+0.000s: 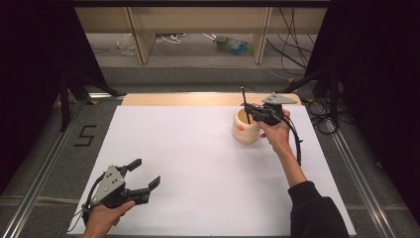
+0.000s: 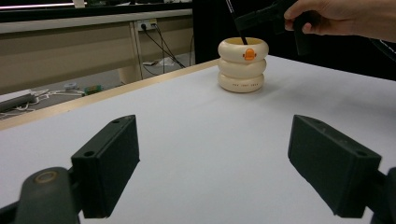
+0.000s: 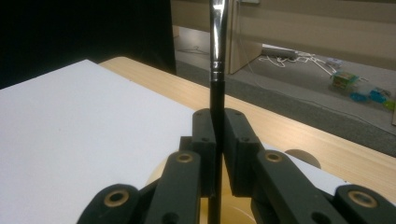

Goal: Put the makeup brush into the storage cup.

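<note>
A cream holder shaped like stacked rings, with an orange mark on its side, stands at the back right of the white mat. My right gripper hovers just above it, shut on a thin black brush held upright, its lower end inside the holder. In the right gripper view the pads squeeze the brush, whose silver ferrule rises above them. My left gripper rests open at the mat's near left with nothing between its fingers. Its own view shows the left gripper facing the holder and brush.
A bare wooden strip of the table edges the mat at the back. Behind it stand shelf legs, with cables and small clutter on the floor. Metal rails run along both sides, and a "5" is marked at the left.
</note>
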Demonstrator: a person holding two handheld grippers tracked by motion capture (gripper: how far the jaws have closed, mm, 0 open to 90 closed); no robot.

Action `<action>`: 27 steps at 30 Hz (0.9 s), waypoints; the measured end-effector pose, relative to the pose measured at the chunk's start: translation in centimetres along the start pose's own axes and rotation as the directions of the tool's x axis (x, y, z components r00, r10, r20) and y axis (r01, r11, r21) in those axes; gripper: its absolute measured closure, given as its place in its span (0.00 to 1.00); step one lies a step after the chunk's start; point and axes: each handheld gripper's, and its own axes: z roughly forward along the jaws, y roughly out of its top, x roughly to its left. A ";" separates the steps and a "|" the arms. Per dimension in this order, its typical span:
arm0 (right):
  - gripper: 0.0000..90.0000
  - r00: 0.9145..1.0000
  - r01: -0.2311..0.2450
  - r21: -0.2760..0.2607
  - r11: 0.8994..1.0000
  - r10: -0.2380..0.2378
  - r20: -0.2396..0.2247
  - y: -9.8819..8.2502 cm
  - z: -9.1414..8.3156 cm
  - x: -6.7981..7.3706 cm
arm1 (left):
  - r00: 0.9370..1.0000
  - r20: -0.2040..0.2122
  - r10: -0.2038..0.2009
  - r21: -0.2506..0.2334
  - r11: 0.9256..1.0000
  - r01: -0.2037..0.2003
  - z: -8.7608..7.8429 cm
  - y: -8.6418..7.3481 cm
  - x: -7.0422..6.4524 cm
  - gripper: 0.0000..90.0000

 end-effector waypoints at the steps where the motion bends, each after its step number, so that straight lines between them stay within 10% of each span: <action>1: 0.93 1.000 -0.002 0.005 1.000 0.002 -0.002 0.0 0.0 0.0 | 1.000 0.000 0.001 0.001 1.000 -0.001 0.0 0.0 0.0 0.18; 27: 0.93 1.000 -0.023 0.050 0.998 0.023 0.001 -1.1 0.5 -0.2 | 1.000 0.001 0.000 0.000 1.000 0.000 0.0 0.0 0.0 0.18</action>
